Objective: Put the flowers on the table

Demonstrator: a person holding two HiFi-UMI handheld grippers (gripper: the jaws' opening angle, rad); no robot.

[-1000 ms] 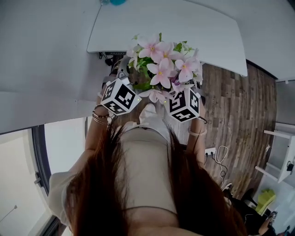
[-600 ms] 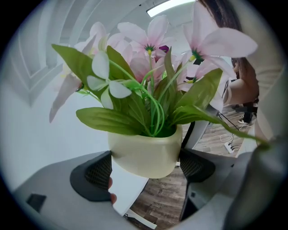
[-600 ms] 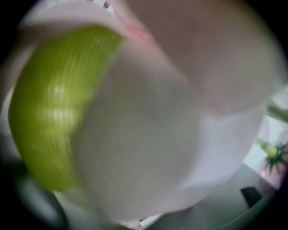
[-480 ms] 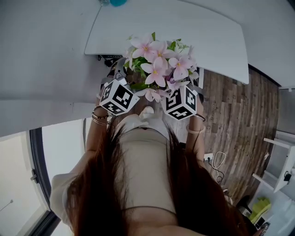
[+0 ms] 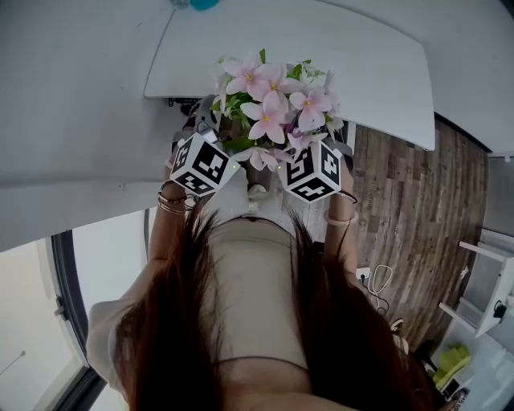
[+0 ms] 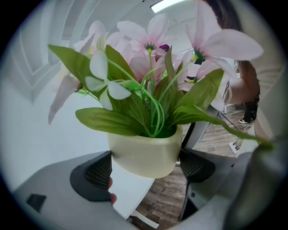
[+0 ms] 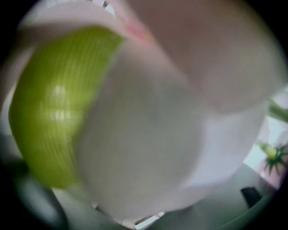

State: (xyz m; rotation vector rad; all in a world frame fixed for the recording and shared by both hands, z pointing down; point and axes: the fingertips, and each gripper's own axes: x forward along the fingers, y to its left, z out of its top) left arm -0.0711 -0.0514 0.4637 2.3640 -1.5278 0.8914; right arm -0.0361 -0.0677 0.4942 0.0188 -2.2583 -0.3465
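Observation:
A bunch of pink flowers [image 5: 271, 103] with green leaves stands in a pale cream pot [image 6: 146, 155]. My left gripper [image 6: 145, 167] is shut on the pot, with one dark meshed pad [image 6: 96, 173] on each side of it. In the head view its marker cube [image 5: 201, 164] sits at the lower left of the bouquet, and the right gripper's marker cube [image 5: 313, 171] at the lower right. The bouquet hangs over the near edge of the white table [image 5: 337, 48]. A blurred petal [image 7: 180, 112] and a green leaf [image 7: 49, 117] fill the right gripper view and hide its jaws.
Wooden floor [image 5: 409, 201] lies to the right, with a power strip and cable [image 5: 371, 277] on it. White shelving [image 5: 491, 273] stands at the far right. A teal object [image 5: 202, 4] sits at the table's far edge. The person's hair and torso fill the lower middle.
The flowers and both grippers have moved up and slightly left in the head view, closer to the table's edge. The grip on the pot looks unchanged.

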